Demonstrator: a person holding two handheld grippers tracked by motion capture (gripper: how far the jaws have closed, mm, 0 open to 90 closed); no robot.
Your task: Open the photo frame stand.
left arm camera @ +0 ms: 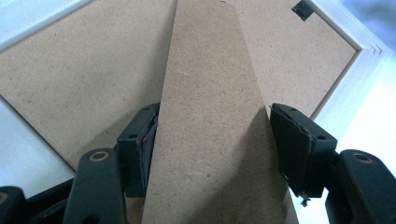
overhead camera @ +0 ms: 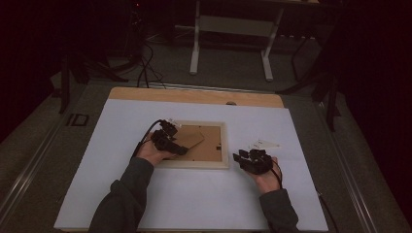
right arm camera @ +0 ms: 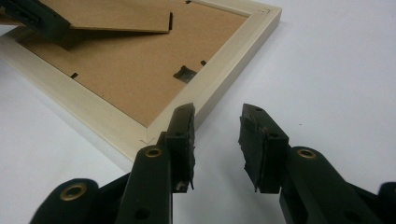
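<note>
Left claw (left arm camera: 212, 135) first: we see its two black jaws spread to either side of a long tapered brown fibreboard stand flap (left arm camera: 210, 116). The left jaw's pad sits against the flap's edge; the right one stands just off the other edge, so we cannot tell whether the flap is truly pinched. From the right claw view the flap (right arm camera: 116, 21) is lifted at an angle above the backing, with a jaw of the left claw at its near end.

Under the flap lies the brown fibreboard backing (left arm camera: 74, 79) of a pale wooden rectangular picture frame (overhead camera: 194, 163), face down on the white-covered worktop (overhead camera: 204, 204). A small dark metal hanger (right arm camera: 185, 73) is fixed to the backing near one side.

Our right claw (right arm camera: 217, 135) has its jaws parted with nothing between them. It hovers low over the white surface just beside a corner of the frame (right arm camera: 205, 100), apart from it.

In the high view the left claw (overhead camera: 167, 141) rests over the frame's left part and the right claw (overhead camera: 250, 160) sits to the frame's right. A small white card (overhead camera: 264, 144) lies just beyond the right claw.
</note>
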